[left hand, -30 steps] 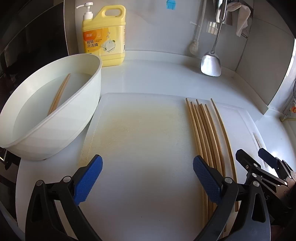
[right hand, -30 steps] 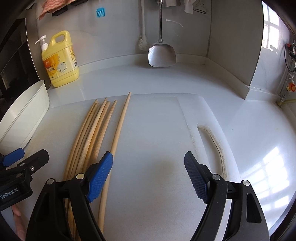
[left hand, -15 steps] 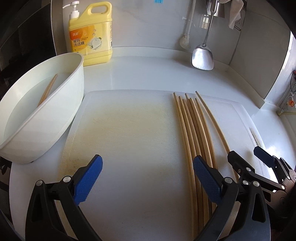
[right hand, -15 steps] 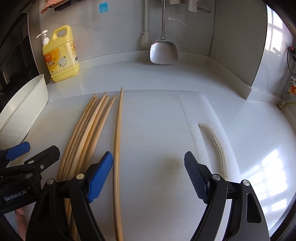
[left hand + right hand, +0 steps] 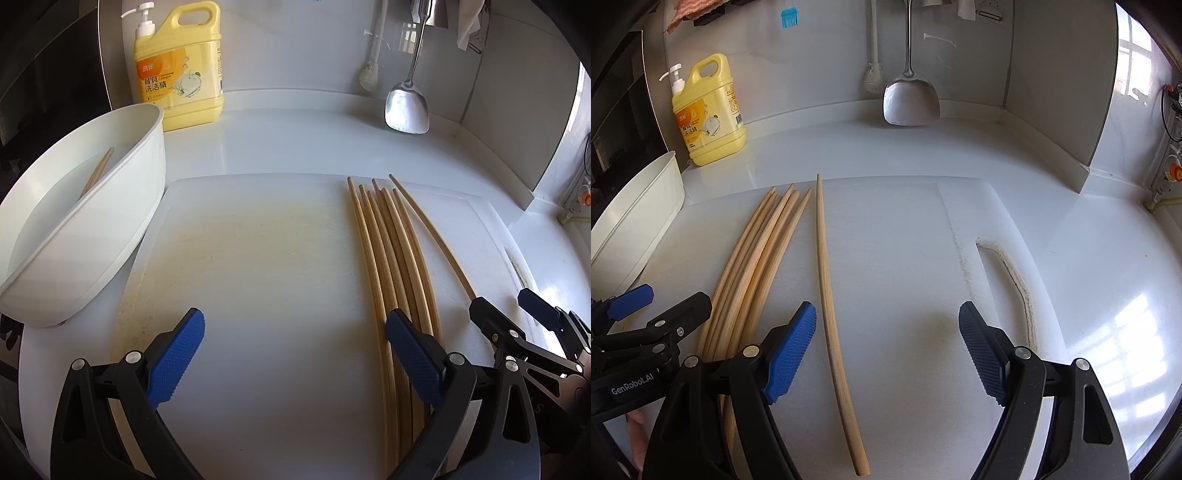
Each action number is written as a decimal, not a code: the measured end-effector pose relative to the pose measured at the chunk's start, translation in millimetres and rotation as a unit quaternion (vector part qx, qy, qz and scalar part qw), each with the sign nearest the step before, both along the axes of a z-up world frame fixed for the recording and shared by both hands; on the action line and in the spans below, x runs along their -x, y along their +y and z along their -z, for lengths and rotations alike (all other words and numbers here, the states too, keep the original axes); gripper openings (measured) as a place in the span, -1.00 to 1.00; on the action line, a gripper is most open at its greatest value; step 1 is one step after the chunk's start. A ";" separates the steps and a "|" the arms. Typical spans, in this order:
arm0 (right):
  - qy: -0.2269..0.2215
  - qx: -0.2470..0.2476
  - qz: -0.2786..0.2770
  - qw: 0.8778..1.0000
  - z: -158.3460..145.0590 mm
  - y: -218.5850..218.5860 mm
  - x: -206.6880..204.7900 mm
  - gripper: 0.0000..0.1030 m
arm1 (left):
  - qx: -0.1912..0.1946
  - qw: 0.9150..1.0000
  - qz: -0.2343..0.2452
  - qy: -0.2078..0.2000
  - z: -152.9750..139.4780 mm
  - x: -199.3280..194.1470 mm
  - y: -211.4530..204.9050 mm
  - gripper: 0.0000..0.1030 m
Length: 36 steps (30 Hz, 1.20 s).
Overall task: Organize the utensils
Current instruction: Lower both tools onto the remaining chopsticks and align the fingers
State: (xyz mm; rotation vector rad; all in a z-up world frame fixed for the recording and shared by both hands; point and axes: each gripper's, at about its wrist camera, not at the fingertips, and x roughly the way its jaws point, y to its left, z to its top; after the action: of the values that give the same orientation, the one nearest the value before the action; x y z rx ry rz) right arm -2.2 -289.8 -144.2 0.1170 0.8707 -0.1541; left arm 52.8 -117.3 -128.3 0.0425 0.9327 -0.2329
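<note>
Both grippers gaped wide, empty. Lone chopstick point(image 5: 827, 295) lay on the cutting board point(image 5: 905, 229), just right of the bundle point(image 5: 757, 258), long axis running away from me — between right gripper point(image 5: 886, 350) pads, so nearer that hand. Another probably sat in the basin point(image 5: 85, 206).

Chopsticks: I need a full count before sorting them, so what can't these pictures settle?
- Bundle of chopsticks: near ends hidden behind the left gripper in the left wrist view; overlapping sticks blur the count.
- Chopstick in the white basin: mostly hidden by the basin wall; others may lie below.
- Single chopstick: fully visible in the right wrist view.
</note>
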 end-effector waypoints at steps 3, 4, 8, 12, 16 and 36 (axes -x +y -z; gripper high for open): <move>0.000 -0.001 -0.003 1.000 0.0 0.7 -2.0 0.48 | -0.008 1.000 0.002 0.000 0.6 -1.4 -4.2 0.90; 0.000 0.000 -0.002 1.000 0.0 0.8 -2.6 0.48 | -0.009 1.000 0.002 0.000 0.5 -1.6 -4.7 0.90; 0.002 0.001 -0.009 1.000 0.4 2.3 -5.8 0.48 | -0.004 1.000 -0.001 0.001 0.8 -2.3 -2.1 0.90; 0.004 0.007 -0.018 1.000 0.3 4.1 -9.5 0.48 | 0.001 1.000 -0.008 0.000 0.1 -2.4 3.3 0.90; 0.003 0.008 -0.026 1.000 1.2 5.1 -15.4 0.48 | 0.001 1.000 -0.029 -0.001 0.4 -8.1 7.6 0.89; 0.000 0.003 -0.034 0.999 0.9 1.6 -14.9 0.48 | -0.002 1.000 -0.011 -0.014 -10.5 -11.1 1.3 0.88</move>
State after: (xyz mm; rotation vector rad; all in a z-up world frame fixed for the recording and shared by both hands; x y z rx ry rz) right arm 12.7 -288.2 -145.0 0.0806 0.8724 -0.0925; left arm 63.9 -116.0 -117.8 0.0394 0.9058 -0.2095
